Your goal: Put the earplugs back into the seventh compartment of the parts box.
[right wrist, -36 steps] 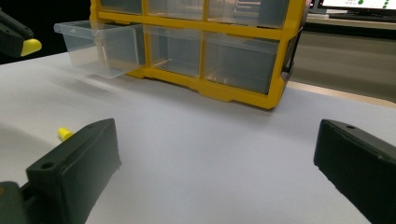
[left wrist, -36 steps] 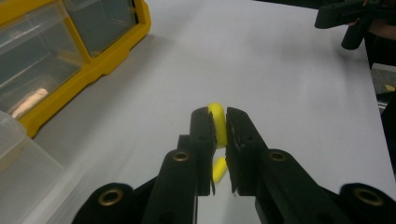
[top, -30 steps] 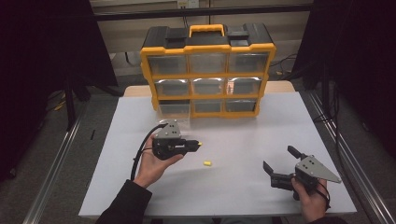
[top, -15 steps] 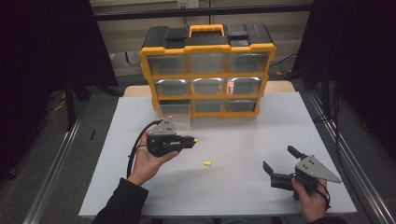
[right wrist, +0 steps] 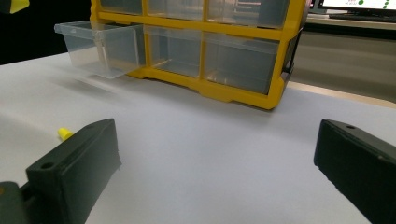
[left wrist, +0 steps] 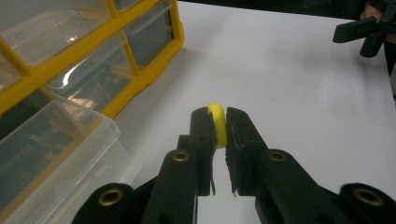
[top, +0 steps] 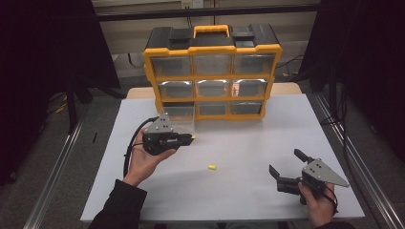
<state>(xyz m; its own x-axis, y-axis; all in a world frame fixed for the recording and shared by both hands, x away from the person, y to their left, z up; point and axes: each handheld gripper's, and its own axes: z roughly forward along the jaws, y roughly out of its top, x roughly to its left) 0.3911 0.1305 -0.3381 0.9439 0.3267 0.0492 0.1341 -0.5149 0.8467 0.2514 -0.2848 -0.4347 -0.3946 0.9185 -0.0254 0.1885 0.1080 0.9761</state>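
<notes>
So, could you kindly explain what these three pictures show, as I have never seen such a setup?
A person sits at a white table with a hand-held two-jaw gripper in each hand. One picture looks down from above; the other two come from cameras riding on each gripper. The left gripper is shut on a small yellow piece, near an open clear drawer of the yellow drawer cabinet. The right gripper rests open and empty. A second yellow piece lies on the table.
</notes>
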